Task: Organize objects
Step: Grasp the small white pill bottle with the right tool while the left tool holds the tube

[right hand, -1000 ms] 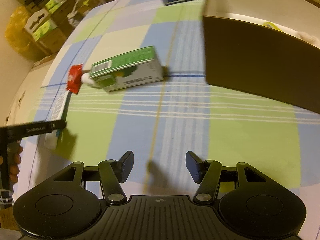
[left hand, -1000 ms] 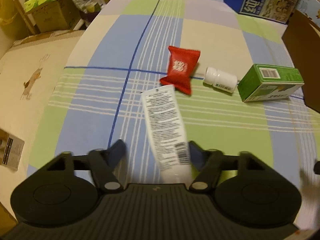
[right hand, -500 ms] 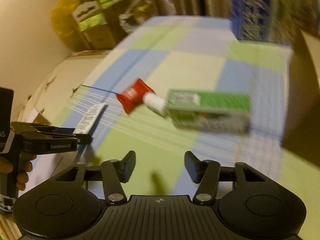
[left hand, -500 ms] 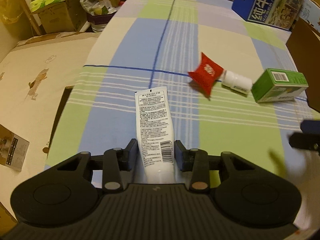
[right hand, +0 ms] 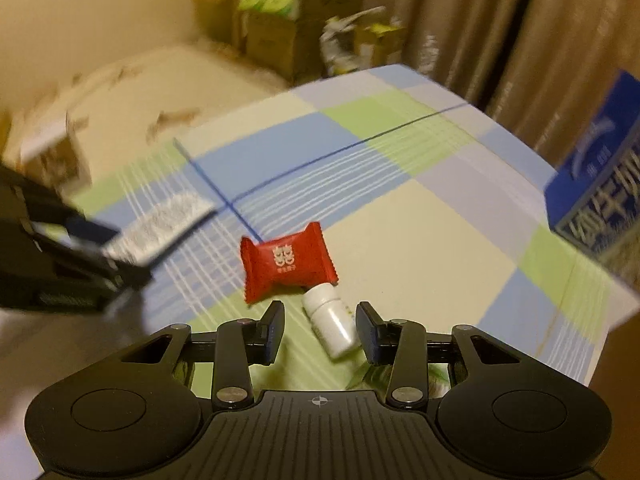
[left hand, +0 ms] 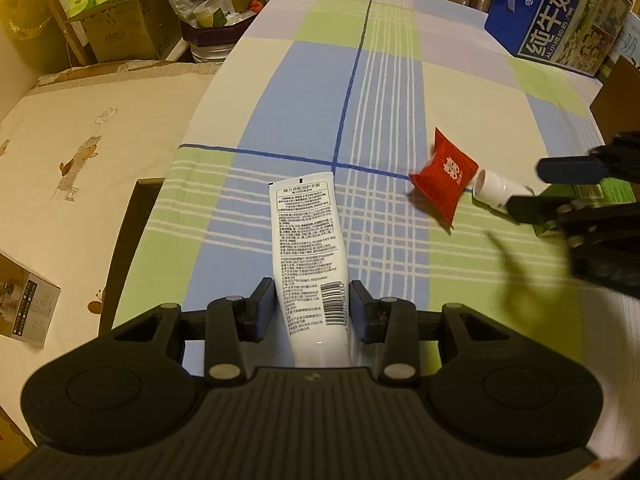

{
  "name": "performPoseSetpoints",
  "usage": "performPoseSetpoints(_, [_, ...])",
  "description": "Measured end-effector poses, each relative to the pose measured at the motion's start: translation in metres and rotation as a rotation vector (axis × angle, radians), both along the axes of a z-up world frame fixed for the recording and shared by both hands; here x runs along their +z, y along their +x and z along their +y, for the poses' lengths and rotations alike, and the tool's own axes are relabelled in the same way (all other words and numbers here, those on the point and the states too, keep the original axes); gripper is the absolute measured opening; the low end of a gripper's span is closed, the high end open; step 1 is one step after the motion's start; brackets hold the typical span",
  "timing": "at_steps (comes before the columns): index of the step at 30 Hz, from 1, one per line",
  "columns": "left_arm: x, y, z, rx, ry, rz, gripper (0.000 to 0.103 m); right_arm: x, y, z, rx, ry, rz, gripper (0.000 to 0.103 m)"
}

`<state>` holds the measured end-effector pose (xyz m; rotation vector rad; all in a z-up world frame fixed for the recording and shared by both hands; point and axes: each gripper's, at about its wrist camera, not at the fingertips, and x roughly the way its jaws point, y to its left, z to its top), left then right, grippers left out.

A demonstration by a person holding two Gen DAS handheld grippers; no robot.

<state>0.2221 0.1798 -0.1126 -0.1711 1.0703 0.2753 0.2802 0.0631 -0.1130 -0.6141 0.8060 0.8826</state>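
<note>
Fingers of the left gripper (left hand: 311,306) press on both sides of a white tube (left hand: 308,248), clamping it near its cap end; the tube lies on the table (left hand: 280,104) with its printed back up and its flat crimped end pointing to 12 o'clock. From that tube, a red sachet (left hand: 444,176) sits at about 2 o'clock, and a small white bottle (left hand: 496,190) lies just beyond it, its cap touching or nearly touching the sachet. A checked cloth of blue, green and cream covers the table. At the far edge, toward 1 o'clock, stands a blue milk carton box (left hand: 560,20). Off the table at 9 o'clock lies a cream bed cover (left hand: 80,152), with cardboard boxes (left hand: 116,20) stacked at 11 o'clock.

Right gripper (right hand: 320,328) is held wide apart, its fingers straddling the white bottle (right hand: 330,320) without touching it; the bottle lies on its side, cap toward 11 o'clock. The red sachet (right hand: 286,264) sits just ahead at 12 o'clock. At 9 o'clock, blurred, the left gripper (right hand: 100,256) shows with the tube (right hand: 160,224) in it. The blue box (right hand: 600,208) stands at 3 o'clock.
</note>
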Motion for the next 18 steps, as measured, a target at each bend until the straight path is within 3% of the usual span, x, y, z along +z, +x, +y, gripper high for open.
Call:
performPoseSetpoints(8, [-0.001,0.006,0.001,-0.004,-0.003,0.001,0.035,-0.029,0.007,0.024,0.13,-0.163,-0.065,0.035])
performPoseSetpoints(11, [-0.001,0.006,0.001,-0.005,0.0,0.001,0.035,-0.033,0.011,0.026,0.146,-0.173,-0.037,0.025])
performPoseSetpoints(18, [-0.001,0.005,0.0,-0.003,0.0,0.006,0.035,-0.03,0.0,0.024,0.146,-0.138,0.02,0.025])
